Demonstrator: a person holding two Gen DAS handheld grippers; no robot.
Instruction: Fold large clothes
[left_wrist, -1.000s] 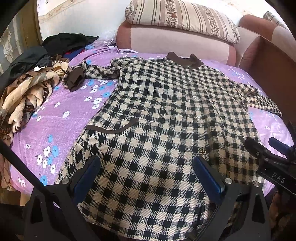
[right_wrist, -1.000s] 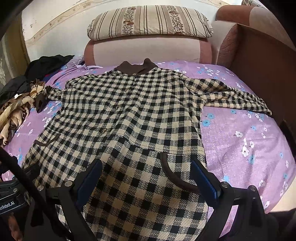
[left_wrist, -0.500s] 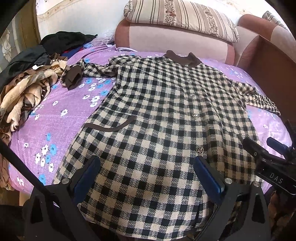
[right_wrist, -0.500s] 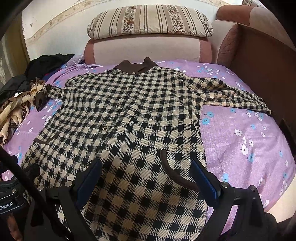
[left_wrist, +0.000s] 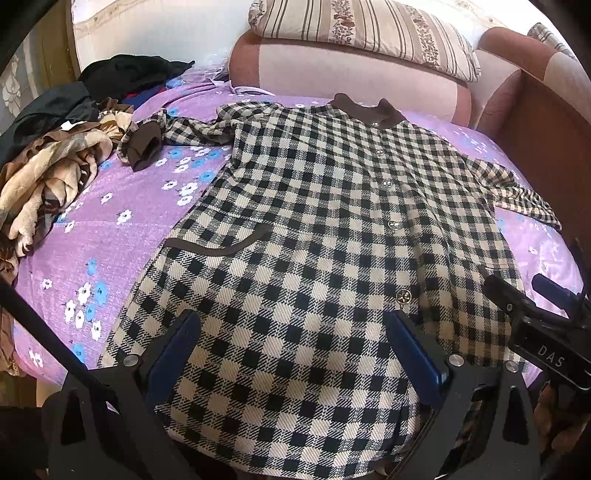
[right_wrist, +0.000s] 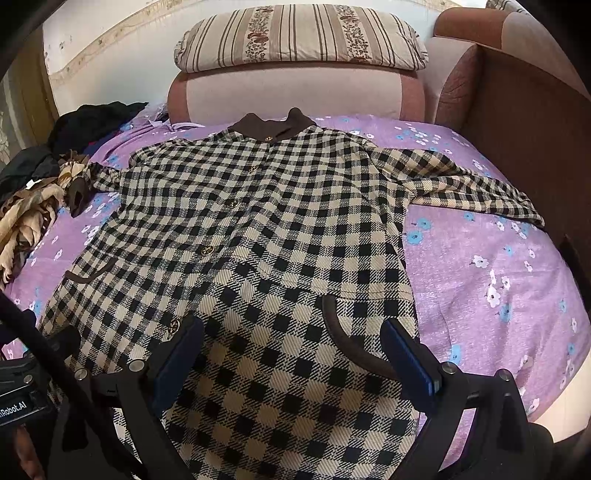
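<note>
Coat (left_wrist: 317, 236), checked with brown collar, lies spread flat and buttoned on the purple bed (left_wrist: 110, 236), sleeves out, no fold made yet. Left tongs (left_wrist: 295, 354) and right tongs (right_wrist: 291, 354) both gape apart over the hem, holding nothing.

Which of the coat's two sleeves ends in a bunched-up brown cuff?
The checked coat's sleeve toward the heap of clothes; its brown cuff shows crumpled, while the opposite sleeve lies flat.
</note>
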